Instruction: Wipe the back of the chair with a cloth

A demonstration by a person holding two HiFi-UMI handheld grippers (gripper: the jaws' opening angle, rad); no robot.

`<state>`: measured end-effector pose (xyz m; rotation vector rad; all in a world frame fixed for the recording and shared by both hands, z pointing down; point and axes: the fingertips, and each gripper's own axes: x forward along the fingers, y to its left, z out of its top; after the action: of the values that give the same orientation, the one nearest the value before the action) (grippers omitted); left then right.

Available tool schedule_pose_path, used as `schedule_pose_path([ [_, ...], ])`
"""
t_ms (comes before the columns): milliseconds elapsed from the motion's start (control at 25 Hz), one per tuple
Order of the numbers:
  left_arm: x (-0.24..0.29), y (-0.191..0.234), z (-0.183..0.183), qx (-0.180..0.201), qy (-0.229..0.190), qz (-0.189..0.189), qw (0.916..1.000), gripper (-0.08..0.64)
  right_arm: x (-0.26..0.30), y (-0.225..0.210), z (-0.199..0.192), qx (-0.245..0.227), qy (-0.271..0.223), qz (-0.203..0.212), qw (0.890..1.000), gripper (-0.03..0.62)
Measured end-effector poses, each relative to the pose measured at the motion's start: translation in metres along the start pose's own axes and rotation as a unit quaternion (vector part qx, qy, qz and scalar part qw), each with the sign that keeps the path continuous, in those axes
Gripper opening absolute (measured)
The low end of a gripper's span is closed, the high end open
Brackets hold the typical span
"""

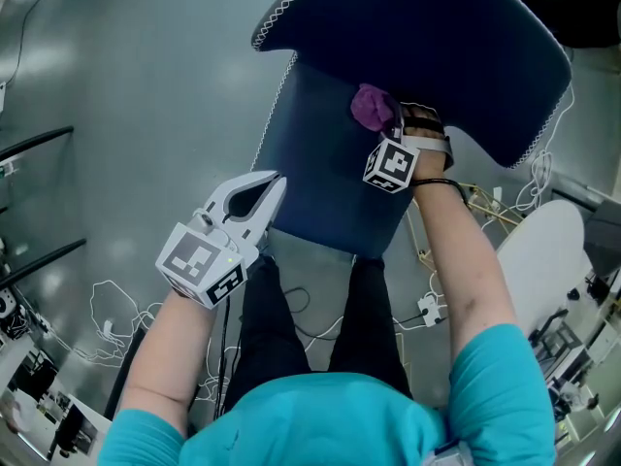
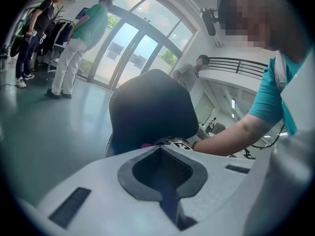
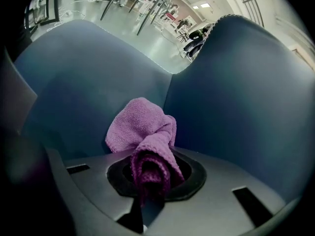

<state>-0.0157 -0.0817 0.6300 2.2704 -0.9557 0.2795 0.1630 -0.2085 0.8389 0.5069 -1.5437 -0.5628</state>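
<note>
The chair is dark blue with white stitched edges: a wide curved panel (image 1: pixel 427 37) sits above a narrower panel (image 1: pixel 320 173). A purple cloth (image 1: pixel 371 107) is pressed where the two panels meet. My right gripper (image 1: pixel 390 116) is shut on it. In the right gripper view, the cloth (image 3: pixel 142 132) bunches out of the right gripper (image 3: pixel 147 157) against the blue upholstery (image 3: pixel 236 92). My white left gripper (image 1: pixel 275 184) hangs at the narrower panel's left edge, shut and empty. The left gripper view shows the left gripper (image 2: pixel 161 149) pointing at the chair (image 2: pixel 152 107) from a short distance.
White cables (image 1: pixel 116 318) trail over the grey floor by my legs. A white rounded object (image 1: pixel 543 250) and equipment stand at the right. Black rails (image 1: pixel 39 142) run along the left. Two people (image 2: pixel 74 48) stand far off near glass doors.
</note>
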Motion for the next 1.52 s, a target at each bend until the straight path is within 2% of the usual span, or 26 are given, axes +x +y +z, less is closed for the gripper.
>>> schedule_pose_path([
  [520,0.0,-0.012,-0.003,0.002,0.001,-0.006,1.0,0.004,-0.014,0.015,-0.056,-0.01,0.041,0.002,0.999,0.055],
  [1520,-0.014,-0.021,-0.013,0.003,-0.003,-0.007,1.0,0.004,-0.03,0.038,-0.122,-0.001,0.11,0.015,0.994,0.055],
])
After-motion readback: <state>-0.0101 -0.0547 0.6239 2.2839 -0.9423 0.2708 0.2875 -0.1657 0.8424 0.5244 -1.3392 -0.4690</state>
